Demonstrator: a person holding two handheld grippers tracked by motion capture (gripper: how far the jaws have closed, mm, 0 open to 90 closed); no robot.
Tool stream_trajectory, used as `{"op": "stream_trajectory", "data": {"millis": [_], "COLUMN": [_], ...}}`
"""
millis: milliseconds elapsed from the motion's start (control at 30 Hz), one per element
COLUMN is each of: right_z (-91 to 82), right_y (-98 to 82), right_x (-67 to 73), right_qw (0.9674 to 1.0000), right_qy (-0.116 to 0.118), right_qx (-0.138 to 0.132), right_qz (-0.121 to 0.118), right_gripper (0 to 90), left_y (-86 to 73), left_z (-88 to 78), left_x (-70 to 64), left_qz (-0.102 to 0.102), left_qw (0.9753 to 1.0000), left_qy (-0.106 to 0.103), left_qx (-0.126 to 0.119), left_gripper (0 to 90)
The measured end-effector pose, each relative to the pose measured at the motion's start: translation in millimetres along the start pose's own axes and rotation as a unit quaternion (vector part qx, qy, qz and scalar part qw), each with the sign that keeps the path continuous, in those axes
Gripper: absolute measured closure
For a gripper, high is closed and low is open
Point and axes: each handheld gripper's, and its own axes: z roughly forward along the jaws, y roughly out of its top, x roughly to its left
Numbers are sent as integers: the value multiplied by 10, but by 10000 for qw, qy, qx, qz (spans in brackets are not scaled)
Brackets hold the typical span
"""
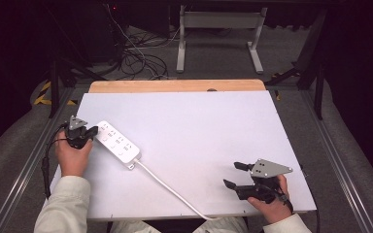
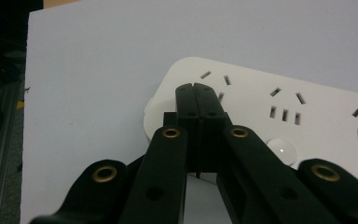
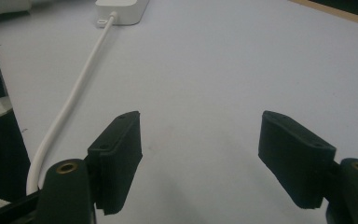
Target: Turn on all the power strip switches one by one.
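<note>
A white power strip (image 1: 119,144) lies at the left of the white tabletop (image 1: 199,111), and its white cable (image 1: 172,191) runs off toward the front edge. My left gripper (image 1: 91,132) is shut, with its joined tips (image 2: 196,89) over the strip's (image 2: 284,116) end by the first socket; whether they touch it I cannot tell. A round button (image 2: 282,150) sits just right of the jaws. At the front right my right gripper (image 1: 233,174) stands open and holds nothing. In its own view the right gripper (image 3: 200,128) faces bare table, with the cable (image 3: 70,107) at left and the strip (image 3: 121,9) far off.
A wooden strip (image 1: 175,86) borders the table's far edge. Metal rails (image 1: 26,165) run along both sides. Beyond the table, loose cables (image 1: 136,58) lie on the floor near a white stand (image 1: 218,34).
</note>
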Motion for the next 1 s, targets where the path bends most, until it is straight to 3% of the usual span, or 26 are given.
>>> {"op": "stream_trajectory", "data": {"millis": [233,433,533,633,667,733,800,933,1000], "right_z": [1,-5,-7,-16,-18,-16,-13,-32,-45], "right_y": [-2,-4,-4,-5,-6,-4,0,-5,-3], "right_x": [0,-3,-2,-1,-3,-9,-10,-24,-29], "right_qw": [10000,10000,10000,10000,10000,10000,10000,9999,9999], "right_qy": [10,12,15,9,7,1,-13,-43,-71], "right_qx": [-2,-5,-6,-23,-26,-27,-29,-69,-101], "right_qz": [1,2,0,10,22,42,33,61,67], "right_gripper": [303,303,303,303,303,302,303,302,302], "left_y": [5,2,-3,48,54,69,99,170,201], "left_z": [4,11,36,35,30,-5,-100,-317,-412], "left_x": [5,-12,12,-86,-110,-105,-85,-179,-242], "left_qz": [-15,88,-20,356,313,25,-175,-67,-28], "left_qw": [10000,9999,9998,9991,9993,9999,9991,9969,9956], "left_qy": [2,50,-185,175,201,130,-74,-384,-477], "left_qx": [32,57,-18,137,94,-31,-377,-686,-809], "left_gripper": [900,900,900,900,900,900,900,895,773]}}
